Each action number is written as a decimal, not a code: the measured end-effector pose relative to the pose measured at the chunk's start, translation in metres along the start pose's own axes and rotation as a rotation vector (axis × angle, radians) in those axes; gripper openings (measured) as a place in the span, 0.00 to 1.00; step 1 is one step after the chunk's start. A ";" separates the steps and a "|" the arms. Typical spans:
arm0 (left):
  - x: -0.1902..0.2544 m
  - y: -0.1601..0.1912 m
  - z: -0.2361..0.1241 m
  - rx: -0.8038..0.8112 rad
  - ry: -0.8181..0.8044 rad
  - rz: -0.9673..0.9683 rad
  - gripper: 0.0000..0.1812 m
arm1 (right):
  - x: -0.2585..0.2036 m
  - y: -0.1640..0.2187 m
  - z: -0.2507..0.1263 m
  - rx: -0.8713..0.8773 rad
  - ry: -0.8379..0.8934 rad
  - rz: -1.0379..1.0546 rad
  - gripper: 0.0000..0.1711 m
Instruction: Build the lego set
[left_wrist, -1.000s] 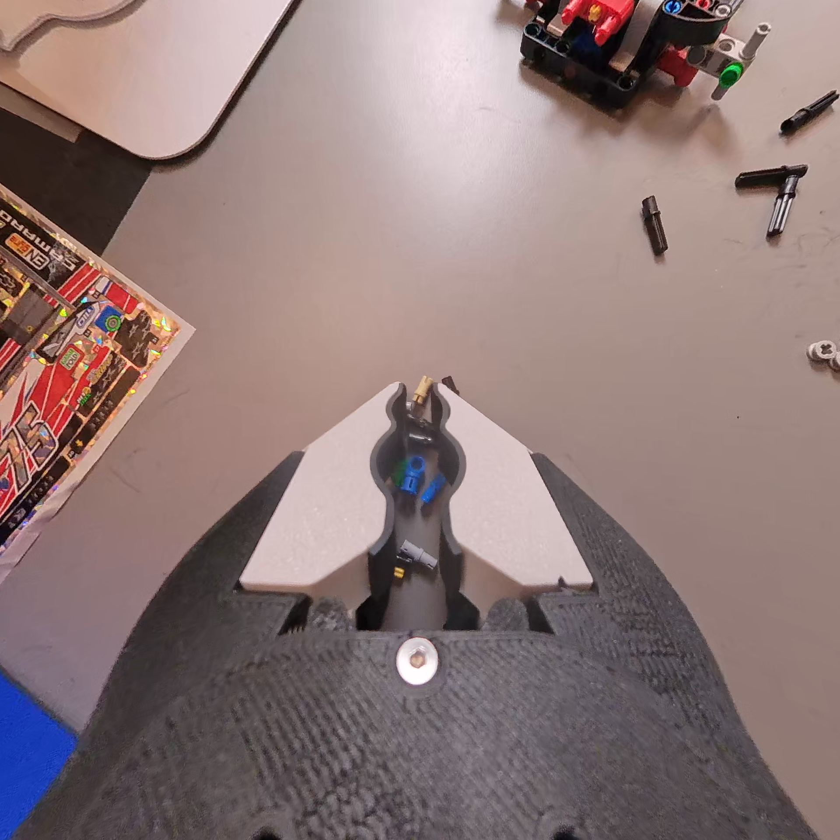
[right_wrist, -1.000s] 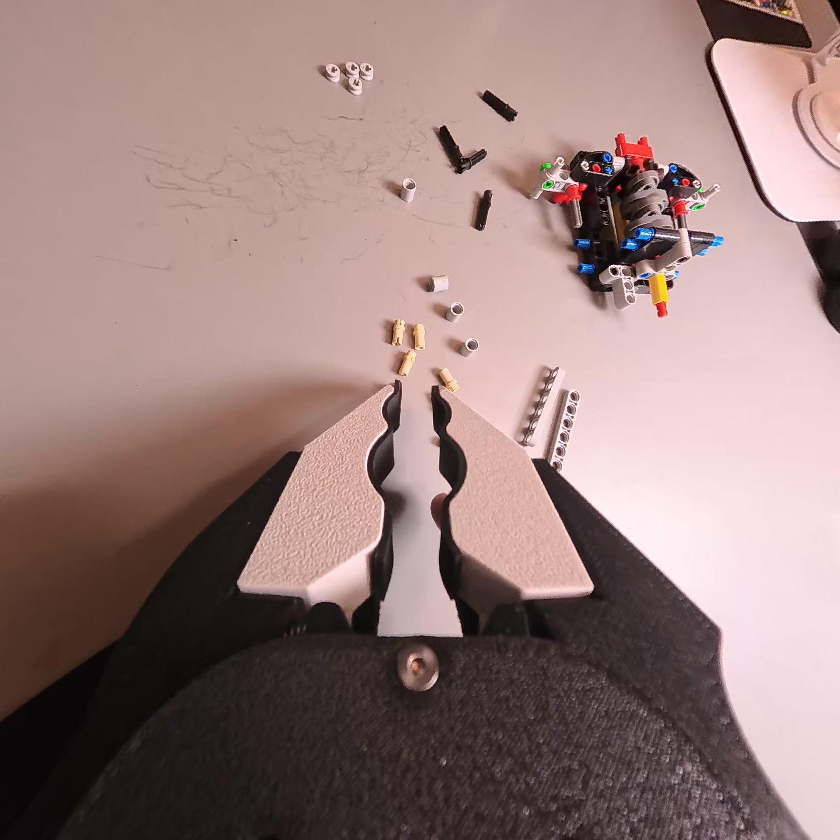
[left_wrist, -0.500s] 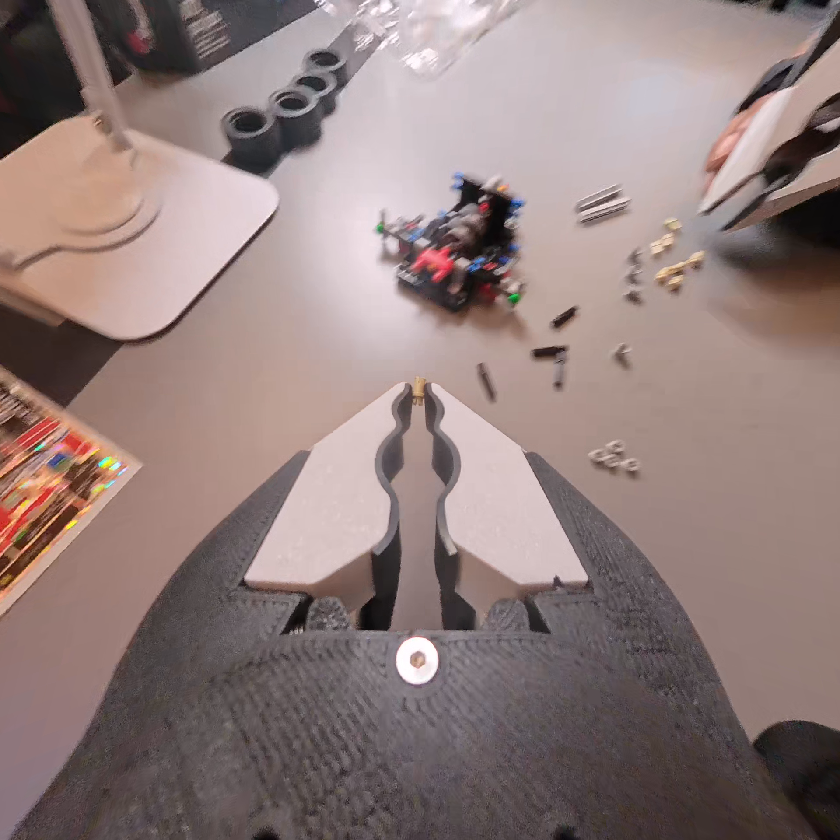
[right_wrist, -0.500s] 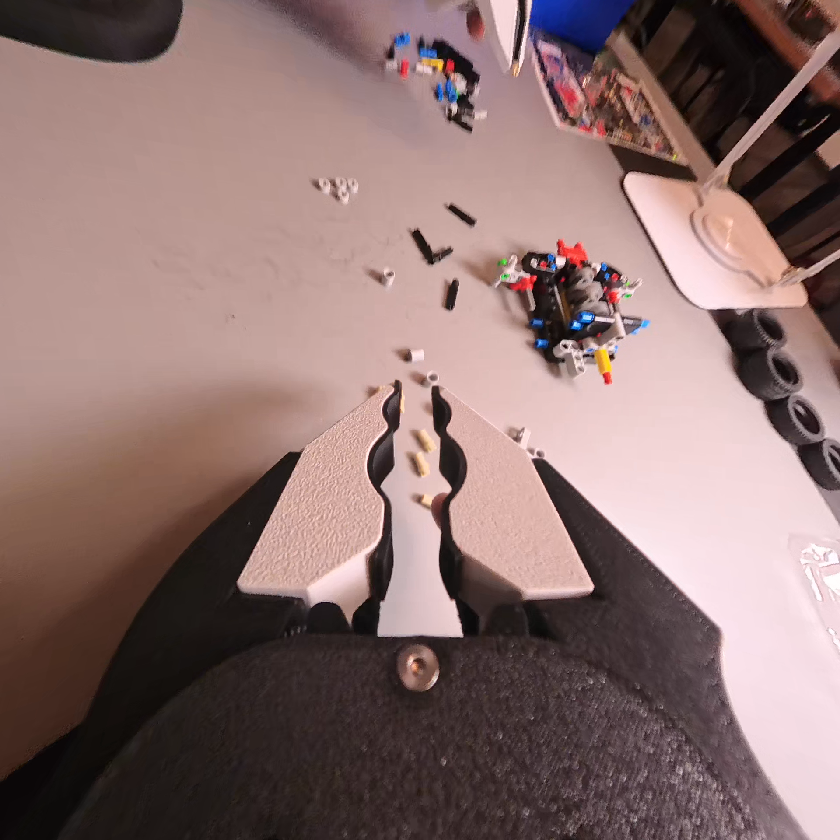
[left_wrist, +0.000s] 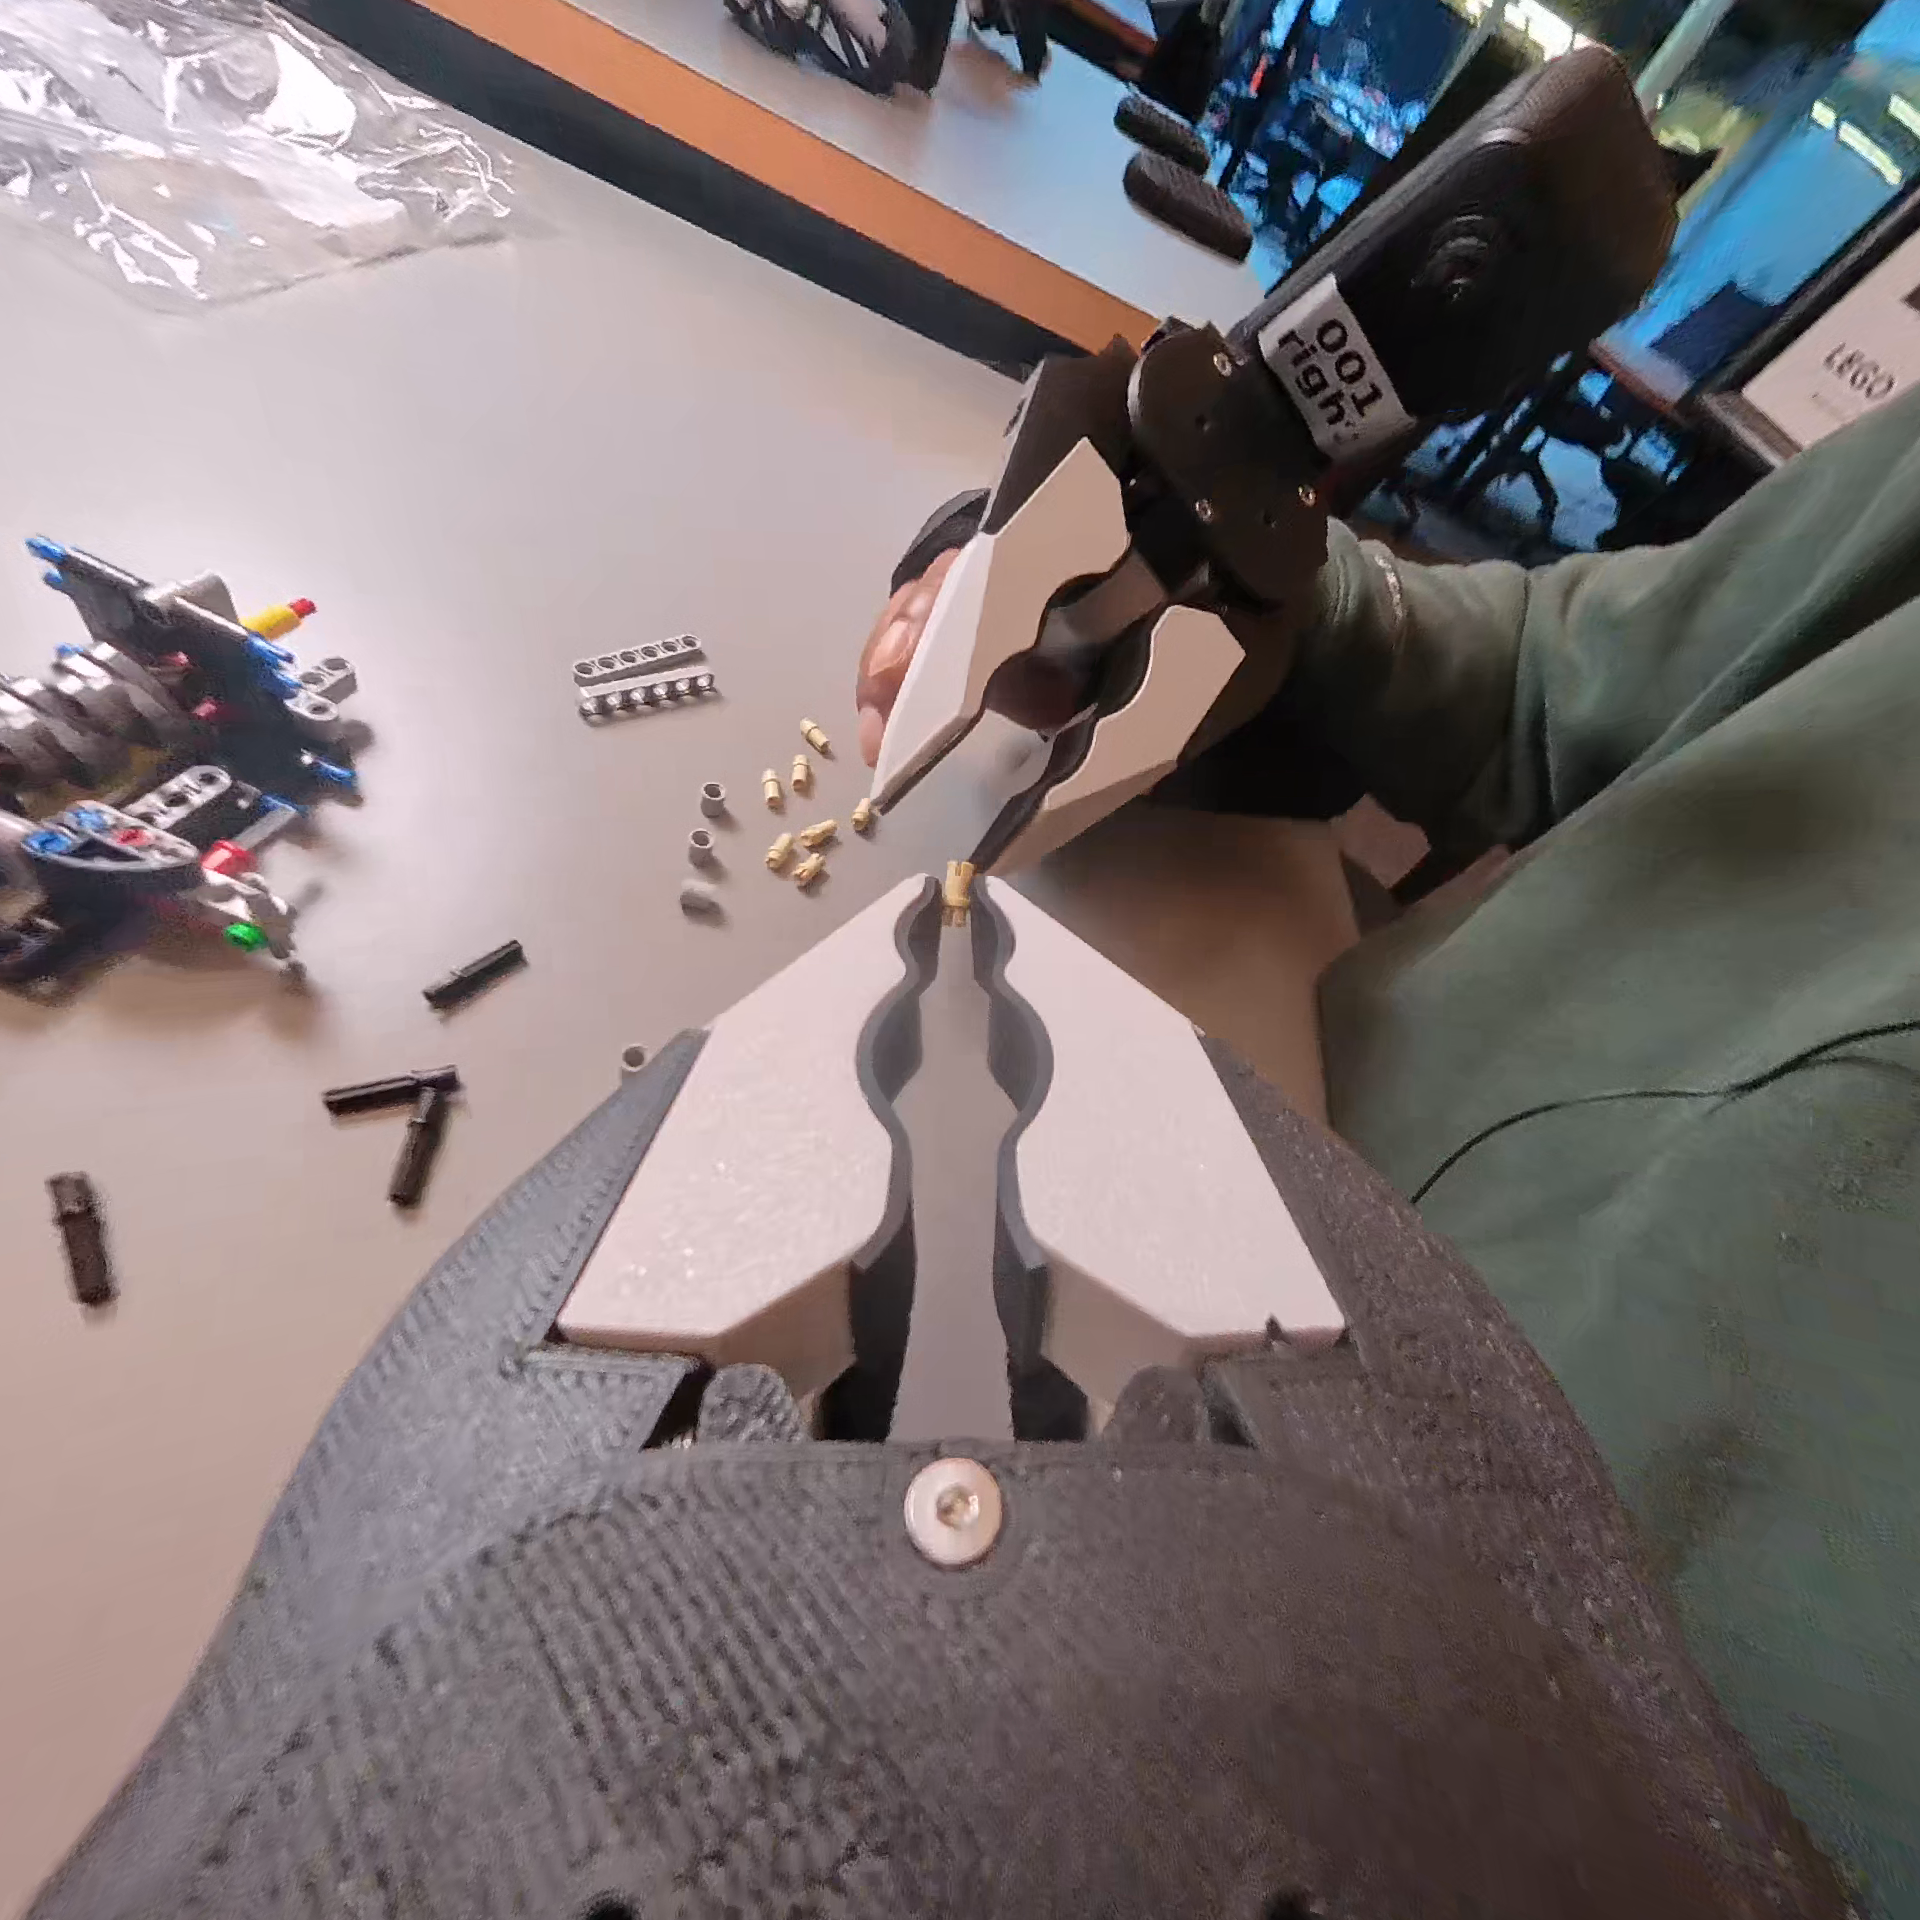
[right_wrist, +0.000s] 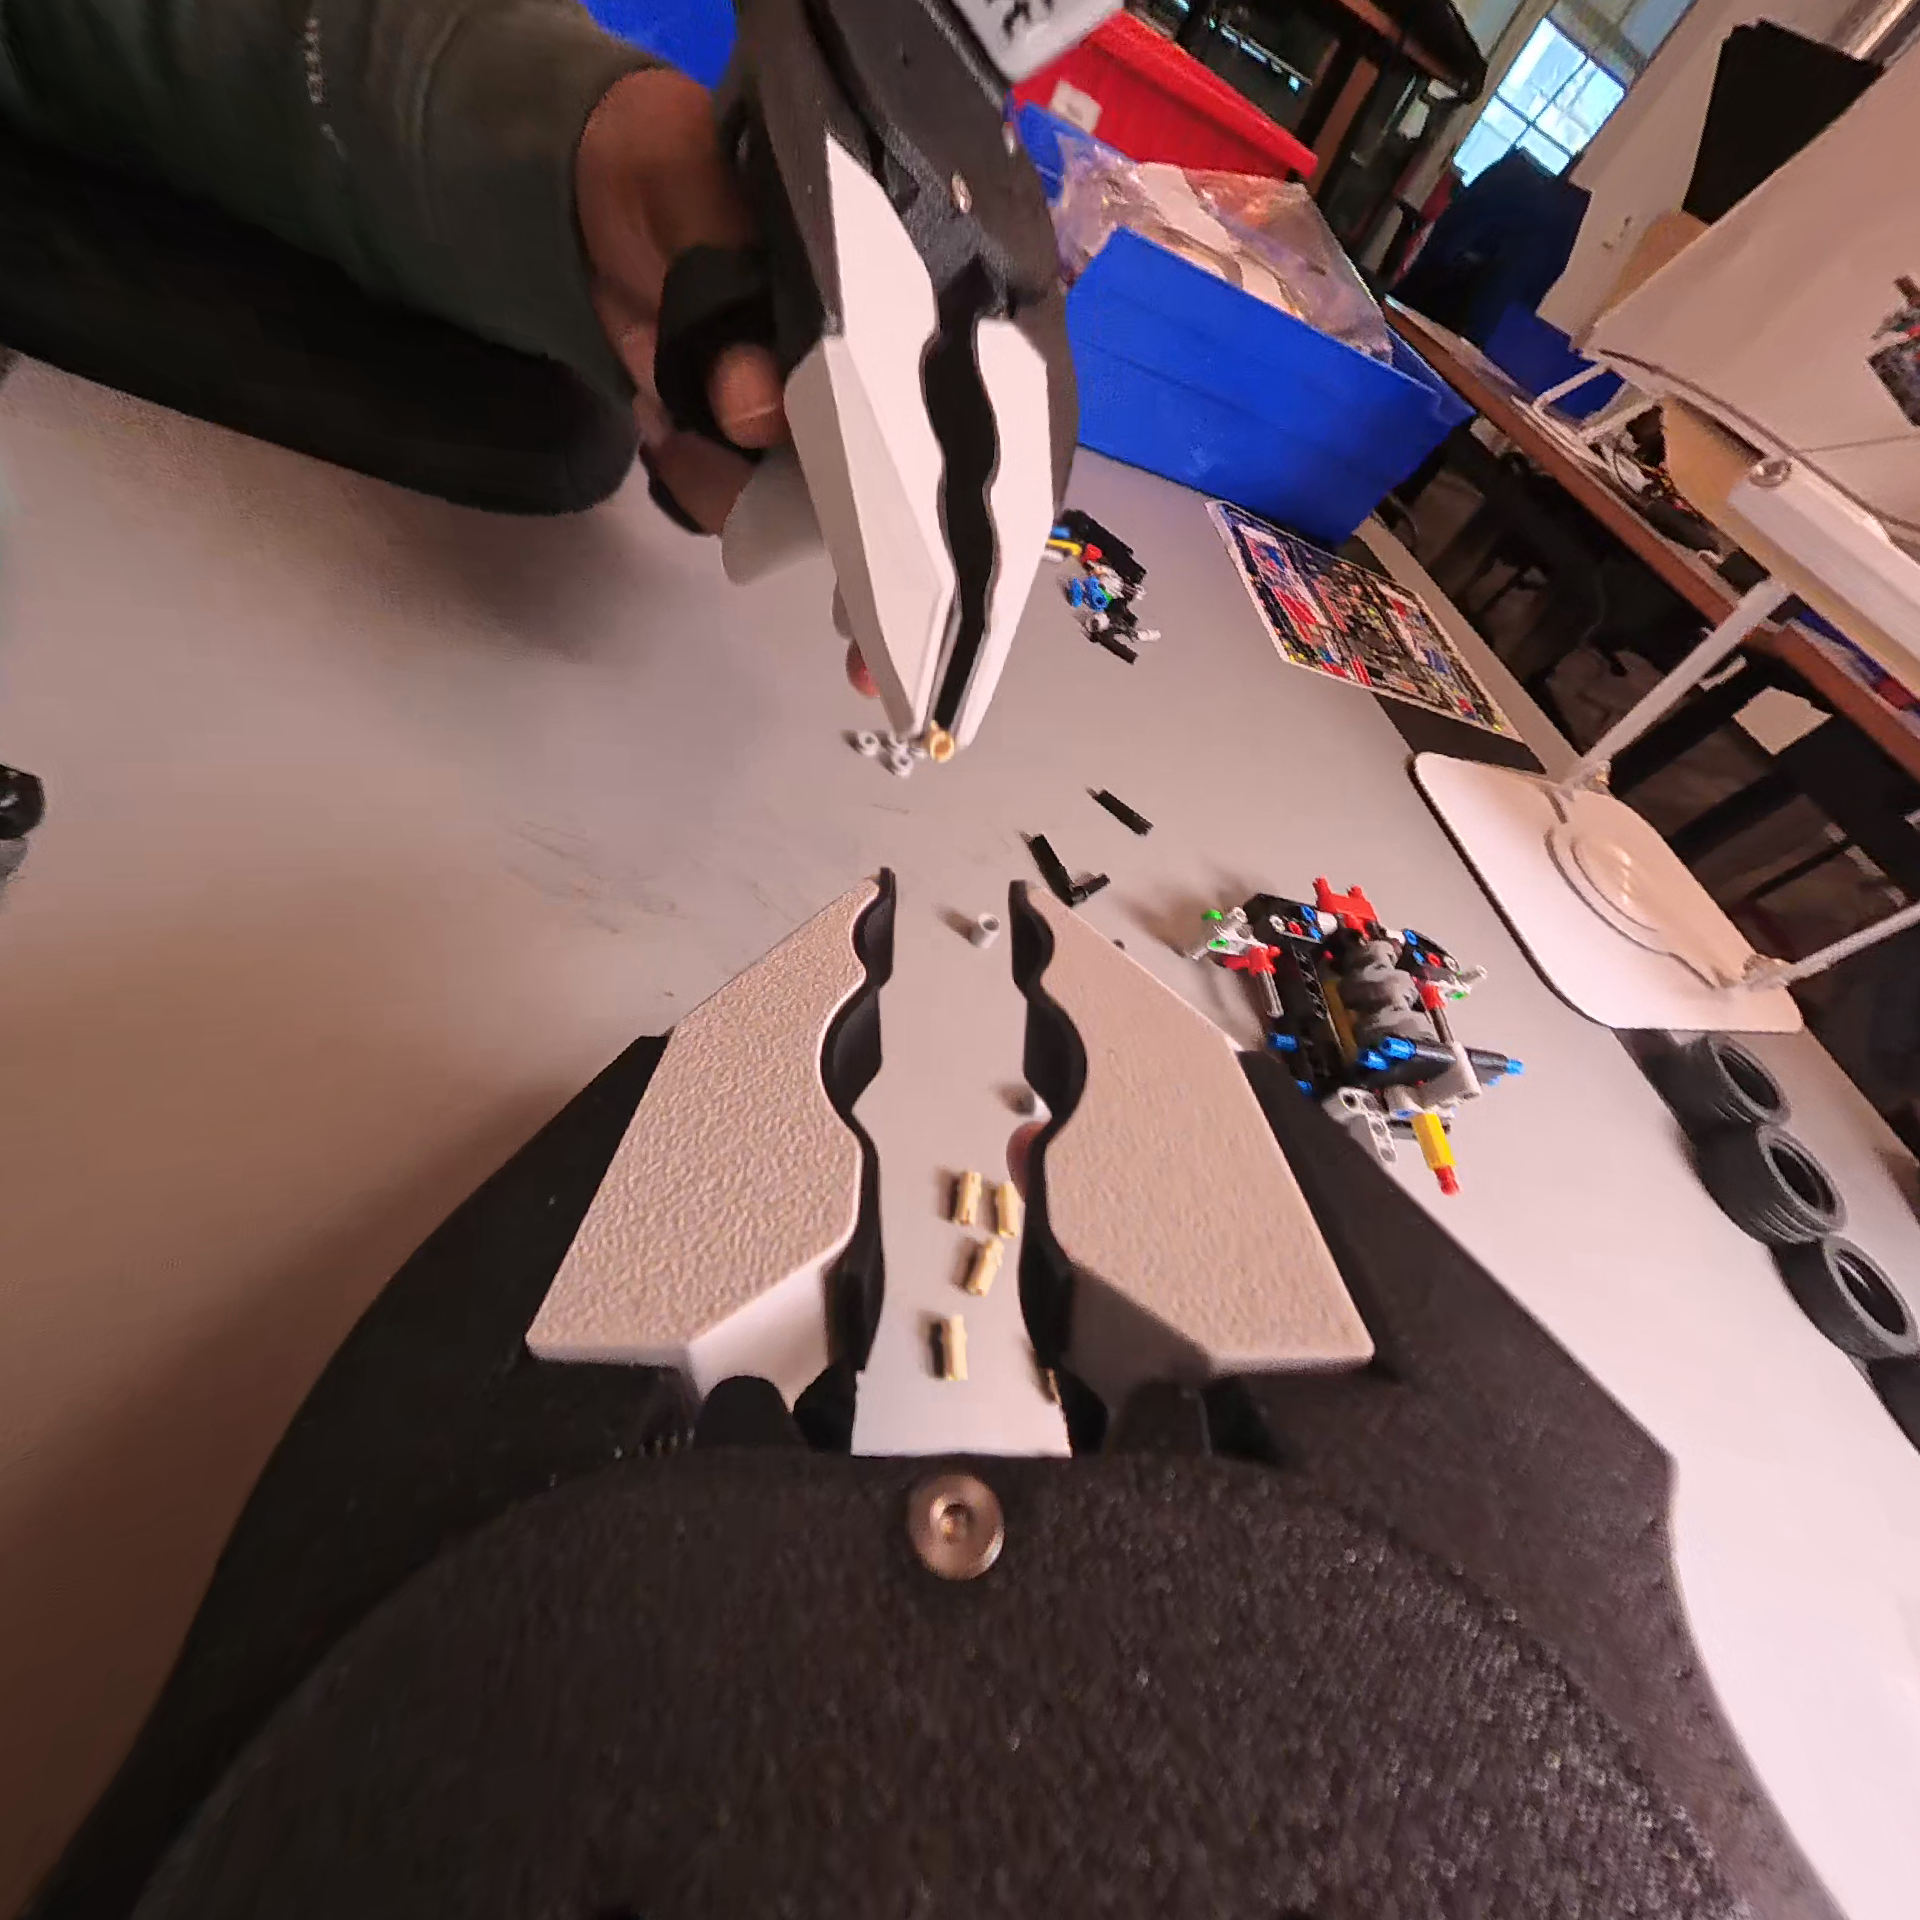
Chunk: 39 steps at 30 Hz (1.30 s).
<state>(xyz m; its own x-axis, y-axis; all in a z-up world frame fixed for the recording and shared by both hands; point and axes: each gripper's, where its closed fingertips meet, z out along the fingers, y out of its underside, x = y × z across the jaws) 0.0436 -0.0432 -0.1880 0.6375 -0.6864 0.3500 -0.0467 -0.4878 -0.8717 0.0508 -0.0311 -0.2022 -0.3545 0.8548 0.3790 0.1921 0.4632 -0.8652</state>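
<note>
The left gripper (left_wrist: 954, 885) pinches a small tan plastic connector pin (left_wrist: 956, 891) at its extreme fingertips, above the grey table (left_wrist: 520, 436). The right gripper (right_wrist: 948, 883), jaws parted and empty, hovers close by. The grip covers little of the pin, so a sideways nudge could twist it loose. Its long axis runs along the fingers, free end pointing outward.
</note>
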 end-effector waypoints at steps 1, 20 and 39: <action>0.001 0.003 0.002 0.014 -0.001 -0.030 0.02 | -0.002 -0.002 0.001 0.009 -0.008 -0.003 0.12; 0.017 0.023 0.012 0.063 0.192 -0.298 0.02 | -0.029 -0.013 0.007 0.054 -0.111 -0.006 0.09; -0.053 -0.006 -0.045 0.221 -0.153 -0.172 0.12 | 0.028 0.083 -0.055 -0.403 -0.019 0.137 0.01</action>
<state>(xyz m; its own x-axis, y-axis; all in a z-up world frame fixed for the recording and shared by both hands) -0.0245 -0.0283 -0.1857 0.7308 -0.5065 0.4577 0.2295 -0.4492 -0.8635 0.1076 0.0437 -0.2452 -0.3167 0.9121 0.2604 0.5795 0.4034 -0.7081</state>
